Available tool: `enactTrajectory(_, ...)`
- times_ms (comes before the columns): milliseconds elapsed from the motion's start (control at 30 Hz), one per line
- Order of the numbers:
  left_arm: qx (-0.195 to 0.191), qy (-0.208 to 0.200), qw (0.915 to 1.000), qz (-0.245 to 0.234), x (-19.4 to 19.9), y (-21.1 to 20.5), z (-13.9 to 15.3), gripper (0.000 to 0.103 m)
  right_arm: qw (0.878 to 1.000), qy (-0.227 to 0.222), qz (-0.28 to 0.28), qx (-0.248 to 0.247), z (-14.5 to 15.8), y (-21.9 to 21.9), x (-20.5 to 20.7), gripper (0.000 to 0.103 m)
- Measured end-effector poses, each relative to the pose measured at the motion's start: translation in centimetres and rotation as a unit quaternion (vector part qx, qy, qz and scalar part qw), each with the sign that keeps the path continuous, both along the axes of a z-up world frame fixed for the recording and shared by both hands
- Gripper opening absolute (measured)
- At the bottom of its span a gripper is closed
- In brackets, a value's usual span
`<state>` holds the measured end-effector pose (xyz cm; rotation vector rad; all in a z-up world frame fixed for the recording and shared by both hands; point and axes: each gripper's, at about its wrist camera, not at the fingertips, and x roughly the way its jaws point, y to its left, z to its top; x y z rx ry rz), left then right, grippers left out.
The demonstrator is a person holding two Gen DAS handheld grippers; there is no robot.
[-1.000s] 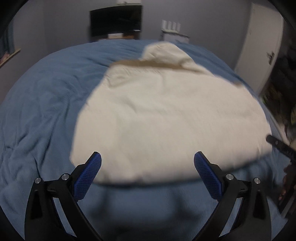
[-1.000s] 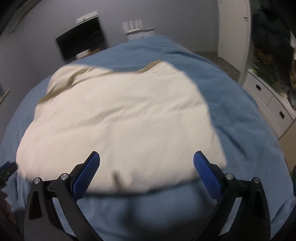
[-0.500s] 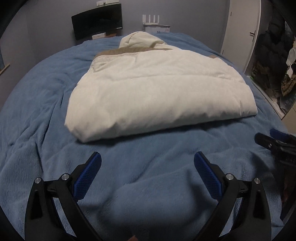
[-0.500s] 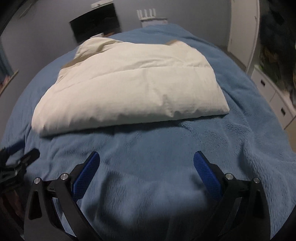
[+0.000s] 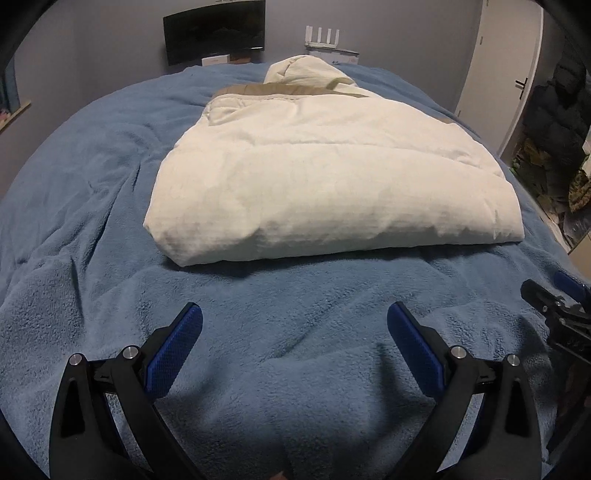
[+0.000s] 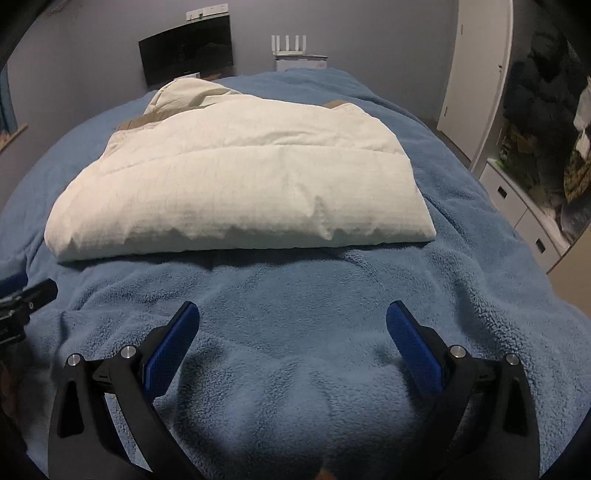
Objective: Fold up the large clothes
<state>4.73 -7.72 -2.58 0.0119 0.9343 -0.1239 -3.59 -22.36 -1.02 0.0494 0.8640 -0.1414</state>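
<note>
Cream padded jacket (image 5: 325,177) lies folded into a thick rectangular bundle on the blue fleece blanket (image 5: 288,317) that covers the bed; I see the same bundle in the right wrist view (image 6: 240,188). Its near folded edge runs across both views, rounded and puffy, with a shadow beneath it on the blanket. At the far end a tan lining strip (image 5: 280,89) shows along the top fold, and beyond it the hood (image 5: 299,70) sticks up toward the wall. I read my left tool (image 5: 294,332) as spread wide, both blue pads apart with nothing between them, hovering over bare blanket on the near side of the jacket, apart from it. My right tool (image 6: 292,332) reads the same: wide apart, holding nothing, above the blanket (image 6: 295,295) short of the jacket's near edge. In the left wrist view the right tool appears at the right margin (image 5: 557,302), black frame with a blue tip; in the right wrist view the left tool shows at the left margin (image 6: 22,295). Both sit to either side of the bundle's near edge without touching it. Background noted: a dark monitor (image 5: 214,31) against the grey wall, a white router with four antennas (image 5: 322,37) on a box beside it, and a white door (image 5: 502,70) at right.
</note>
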Motion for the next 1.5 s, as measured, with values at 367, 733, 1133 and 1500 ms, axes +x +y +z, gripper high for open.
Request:
enactTrajectory(367,-0.002,-0.002,1.0000,-0.001,0.0,-0.2,0.0,0.096,1.000,0.002,-0.001,-0.005,-0.1,0.2,0.2,0.097)
enactTrajectory(733,-0.003,0.003,1.0000,-0.004,0.1,-0.2,-0.2,0.096,1.000,0.005,-0.001,-0.009,-0.2,0.5,0.3,0.097)
enactTrajectory(1133,0.001,0.004,1.0000,-0.007,0.0,-0.3,-0.2,0.096,1.000,0.008,-0.002,-0.014,-0.3,0.6,0.2,0.097)
enactTrajectory(1500,0.001,0.006,0.9999,-0.009,0.1,-0.3,-0.2,0.097,1.000,0.012,-0.003,-0.024,-0.4,1.0,0.3,0.097)
